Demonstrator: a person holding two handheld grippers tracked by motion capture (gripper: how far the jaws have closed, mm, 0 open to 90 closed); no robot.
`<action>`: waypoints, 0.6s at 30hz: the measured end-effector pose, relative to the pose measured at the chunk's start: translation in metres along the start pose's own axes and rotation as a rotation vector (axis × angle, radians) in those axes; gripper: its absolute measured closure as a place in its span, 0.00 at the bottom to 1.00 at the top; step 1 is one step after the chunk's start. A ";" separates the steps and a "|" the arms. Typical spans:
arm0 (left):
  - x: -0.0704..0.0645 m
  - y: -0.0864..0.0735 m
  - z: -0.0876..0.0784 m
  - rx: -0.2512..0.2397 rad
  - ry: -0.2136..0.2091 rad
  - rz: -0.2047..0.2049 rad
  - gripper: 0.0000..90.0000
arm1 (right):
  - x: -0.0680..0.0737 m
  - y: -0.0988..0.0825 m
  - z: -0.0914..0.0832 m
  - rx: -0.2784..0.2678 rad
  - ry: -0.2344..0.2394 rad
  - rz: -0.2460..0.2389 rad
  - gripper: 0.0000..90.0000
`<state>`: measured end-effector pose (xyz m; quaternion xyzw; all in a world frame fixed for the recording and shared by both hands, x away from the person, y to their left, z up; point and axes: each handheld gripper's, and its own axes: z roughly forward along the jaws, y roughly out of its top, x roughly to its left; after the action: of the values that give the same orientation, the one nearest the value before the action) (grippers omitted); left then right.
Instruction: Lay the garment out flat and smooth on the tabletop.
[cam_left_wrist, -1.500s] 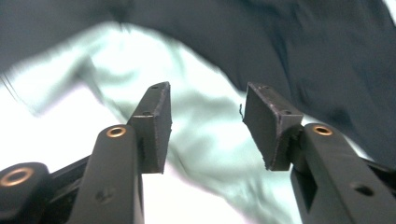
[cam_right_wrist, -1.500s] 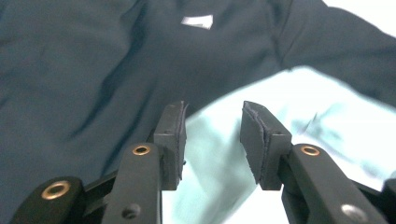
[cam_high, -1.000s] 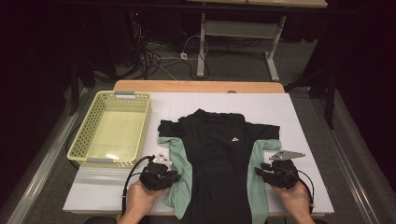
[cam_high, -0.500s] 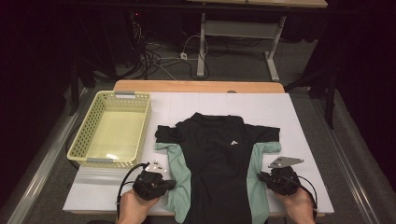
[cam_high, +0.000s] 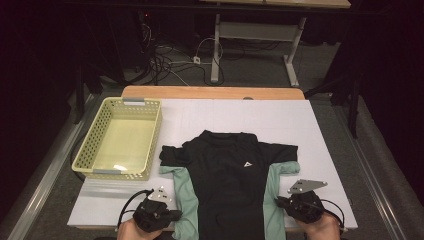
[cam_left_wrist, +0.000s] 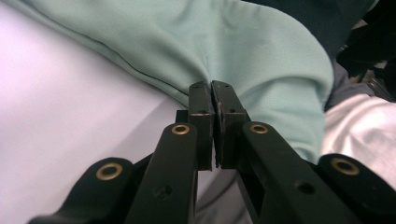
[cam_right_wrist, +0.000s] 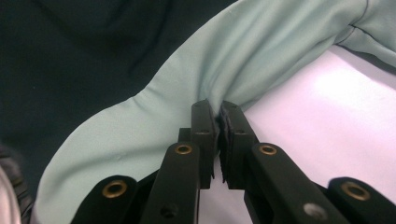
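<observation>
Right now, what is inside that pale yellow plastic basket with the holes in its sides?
Nothing shows in the pale yellow perforated plastic basket: its smooth floor lies bare in the high view. The near wall hides a thin strip of the floor behind it.

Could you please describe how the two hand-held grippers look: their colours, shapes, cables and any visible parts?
Both the left gripper and the right gripper have black bodies. Each carries a grey three-cornered plate on top and trails a thin black cable. Up close, each has two flat black jaws on angular black arms, joined with brass-coloured rivets and small dark screws.
</observation>
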<state>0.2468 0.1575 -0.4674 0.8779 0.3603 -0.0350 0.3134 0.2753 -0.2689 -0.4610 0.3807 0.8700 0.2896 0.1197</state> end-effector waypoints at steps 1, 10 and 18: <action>-0.001 -0.002 -0.001 0.000 -0.001 0.002 0.95 | 0.002 -0.001 -0.001 0.002 0.005 -0.001 0.95; -0.010 -0.011 -0.003 0.030 -0.030 0.010 0.95 | 0.008 -0.006 -0.009 -0.017 0.040 -0.012 0.93; -0.010 -0.008 -0.007 -0.036 0.029 0.003 0.82 | -0.015 0.016 -0.013 -0.149 -0.001 0.060 0.75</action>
<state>0.2331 0.1603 -0.4629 0.8730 0.3642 -0.0155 0.3239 0.2895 -0.2767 -0.4410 0.3968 0.8342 0.3568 0.1394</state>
